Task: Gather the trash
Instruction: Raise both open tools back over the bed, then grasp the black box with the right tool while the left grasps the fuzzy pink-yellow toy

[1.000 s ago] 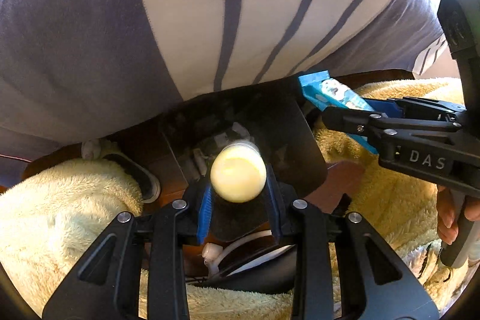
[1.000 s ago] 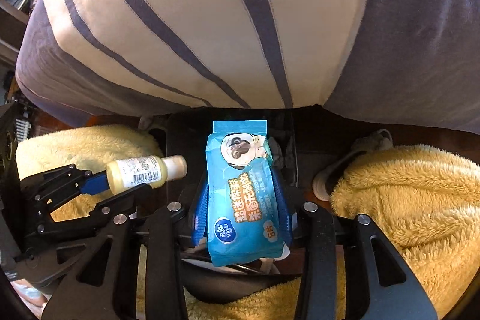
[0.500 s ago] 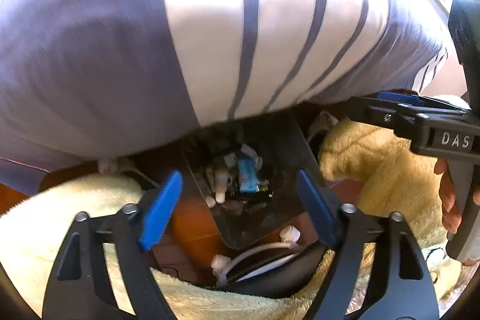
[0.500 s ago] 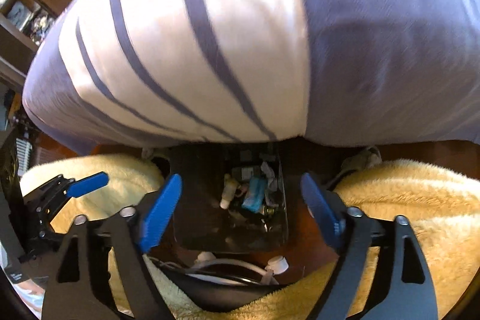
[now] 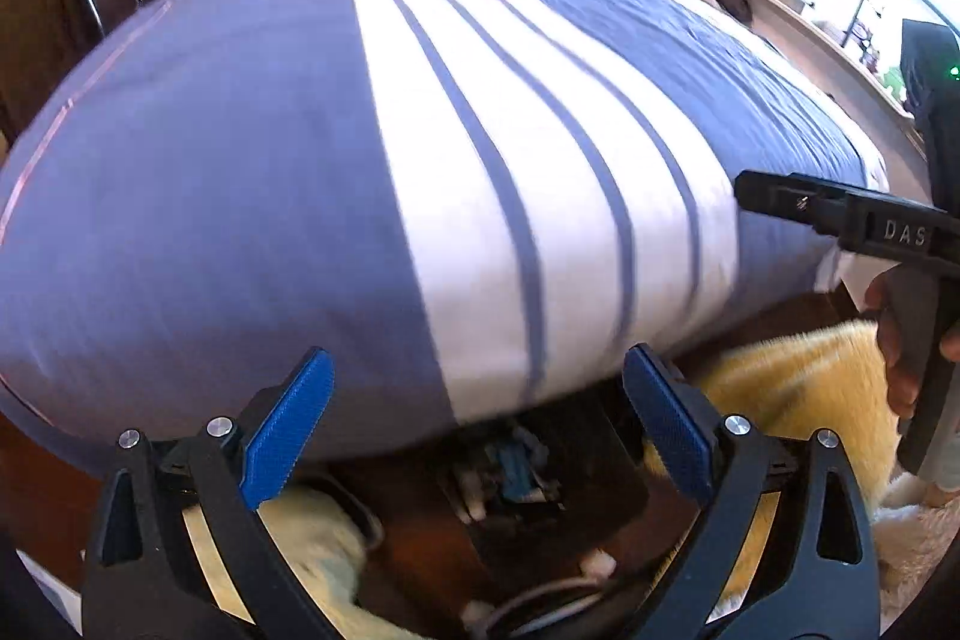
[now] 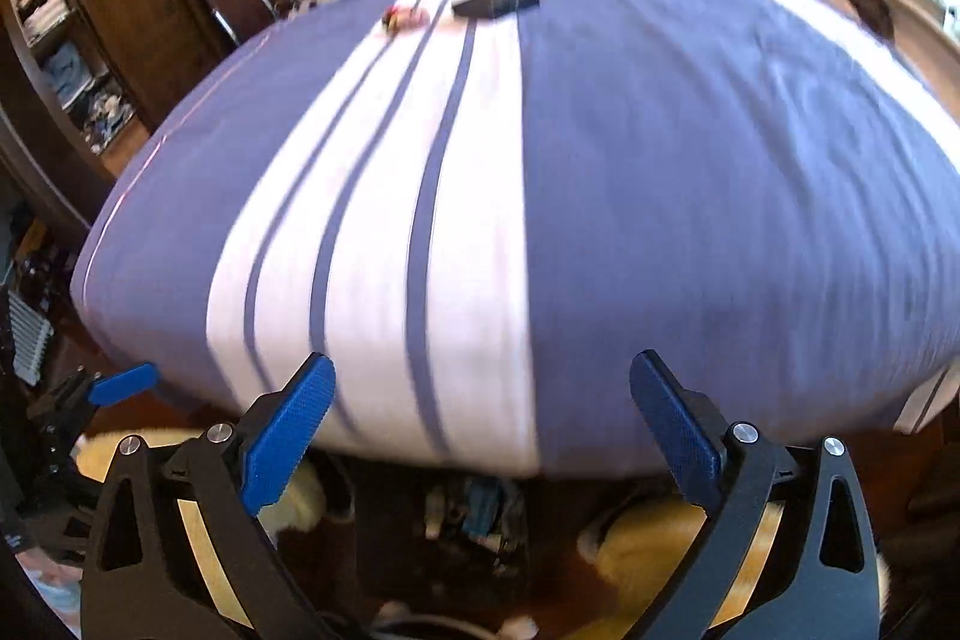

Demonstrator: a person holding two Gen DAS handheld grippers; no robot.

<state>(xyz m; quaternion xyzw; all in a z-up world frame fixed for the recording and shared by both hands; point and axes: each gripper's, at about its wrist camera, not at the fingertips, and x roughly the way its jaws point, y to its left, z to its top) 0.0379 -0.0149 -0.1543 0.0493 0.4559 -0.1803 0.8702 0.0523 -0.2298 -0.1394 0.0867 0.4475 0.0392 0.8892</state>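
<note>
- Right, we count two grippers: our left gripper (image 5: 477, 418) spreads wide with nothing between its blue pads (image 5: 287, 427), and our right gripper (image 6: 483, 421) gapes just as wide, equally bare.
- Below us sits one dark bin (image 5: 600, 466), tucked under the bed's foot edge; the trash (image 5: 510, 472) lies in it as a blurred heap, a blue packet and some pale bits, too smeared for us to count or to tell how they point.
- Up on the striped duvet (image 6: 540, 190) we spot two things far off: one black object (image 6: 495, 3), long axis running left-right, and one small red-and-yellow piece (image 6: 405, 17) just beside it.
- Yellow fluffy rugs (image 5: 792, 388) flank the bin on both sides.
</note>
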